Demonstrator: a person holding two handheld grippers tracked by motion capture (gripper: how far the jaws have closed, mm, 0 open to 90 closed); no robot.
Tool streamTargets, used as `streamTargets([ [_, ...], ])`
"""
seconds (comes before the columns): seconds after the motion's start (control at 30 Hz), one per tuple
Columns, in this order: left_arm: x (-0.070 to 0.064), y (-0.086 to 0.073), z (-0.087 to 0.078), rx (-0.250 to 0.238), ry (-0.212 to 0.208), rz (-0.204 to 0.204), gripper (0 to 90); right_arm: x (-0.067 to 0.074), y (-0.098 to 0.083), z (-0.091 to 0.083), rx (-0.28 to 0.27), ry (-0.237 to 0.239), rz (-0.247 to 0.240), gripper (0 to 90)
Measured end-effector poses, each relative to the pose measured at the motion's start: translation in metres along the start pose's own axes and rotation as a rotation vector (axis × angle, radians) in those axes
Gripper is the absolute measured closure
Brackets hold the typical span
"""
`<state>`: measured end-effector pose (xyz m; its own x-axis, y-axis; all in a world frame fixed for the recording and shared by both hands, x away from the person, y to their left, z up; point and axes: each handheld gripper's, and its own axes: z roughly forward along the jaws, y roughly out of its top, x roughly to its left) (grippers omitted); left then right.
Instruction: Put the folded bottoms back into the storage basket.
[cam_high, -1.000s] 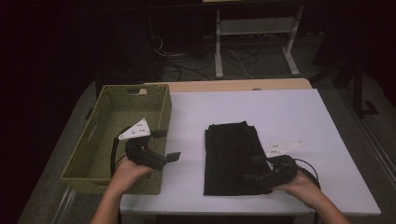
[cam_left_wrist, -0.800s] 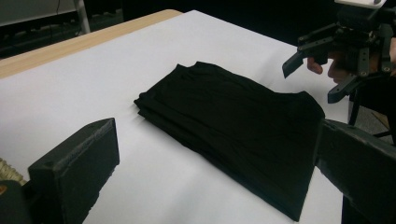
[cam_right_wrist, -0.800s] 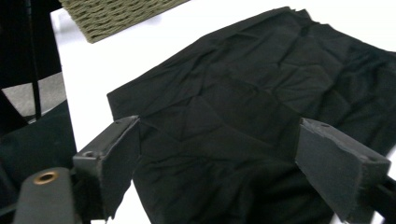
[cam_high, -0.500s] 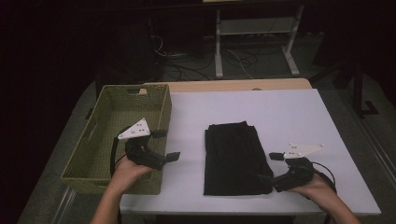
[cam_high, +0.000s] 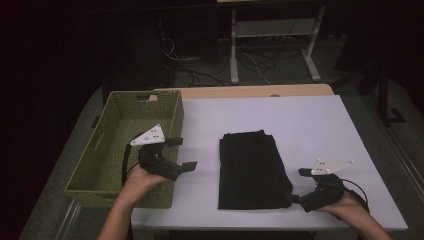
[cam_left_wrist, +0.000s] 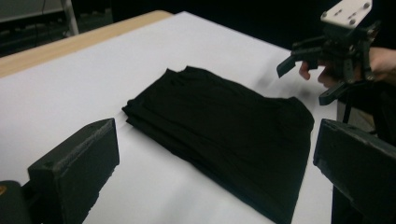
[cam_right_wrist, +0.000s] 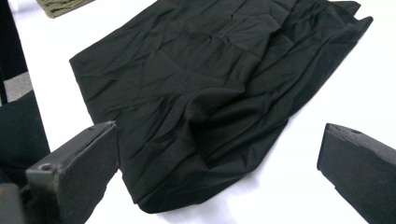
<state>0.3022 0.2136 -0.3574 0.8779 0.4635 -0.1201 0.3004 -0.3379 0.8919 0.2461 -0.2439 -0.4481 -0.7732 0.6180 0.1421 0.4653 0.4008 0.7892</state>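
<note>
**Inspector A:** Item one, the folded black garment (cam_high: 252, 170). It lies flat on the white table (cam_high: 310, 130), roughly central, its long side running away from the person. In the right gripper view its near edge is rumpled, with creases across the top layer.

**Inspector B:** Noted. And the left gripper (cam_high: 184, 154)?

**Inspector A:** Held in the person's left hand (cam_high: 142, 177) over the near right corner of the woven basket (cam_high: 95, 160), jaws pointed toward the garment. The jaws stand wide apart and hold nothing; the left gripper view shows the cloth lying between and beyond them, untouched.

**Inspector B:** The right gripper (cam_high: 299, 186)?

**Inspector A:** Low over the table at the garment's near right corner, in the person's right hand (cam_high: 350, 210). Its jaws are likewise spread, nothing between them. One jaw tip sits just beside the cloth's edge in the high view; whether it touches cannot be determined. In the left gripper view the same tool (cam_left_wrist: 310, 77) appears beyond the garment's far side, jaws apart.

**Inspector B:** The basket?

**Inspector A:** On the table's left side, well apart from the garment. Its visible interior holds no item. A cable trails from each gripper.
</note>
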Motion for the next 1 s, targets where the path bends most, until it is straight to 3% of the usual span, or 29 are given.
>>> streamTargets([
  [0.07, -0.001, 0.004, 0.002, -0.002, -0.002, -0.017, 0.3, 0.000, 0.000, 0.001, 0.009, 0.004, -0.009, 0.0],
  [0.27, -0.010, 0.020, 0.009, 0.002, -0.018, 0.000, 0.3, 0.001, 0.001, 0.003, 0.015, 0.007, -0.018, 0.0],
  [0.63, -0.023, 0.041, 0.042, 0.005, -0.056, 0.003, 0.3, -0.001, 0.003, 0.001, 0.006, 0.011, -0.004, 0.0],
  [0.83, -0.031, 0.042, 0.062, 0.015, -0.062, 0.007, 0.4, 0.000, 0.003, 0.002, 0.006, 0.017, -0.016, 0.0],
  [1.0, -0.035, 0.034, 0.075, 0.029, -0.055, 0.005, 0.4, -0.001, 0.003, 0.001, -0.004, 0.022, -0.013, 0.0],
])
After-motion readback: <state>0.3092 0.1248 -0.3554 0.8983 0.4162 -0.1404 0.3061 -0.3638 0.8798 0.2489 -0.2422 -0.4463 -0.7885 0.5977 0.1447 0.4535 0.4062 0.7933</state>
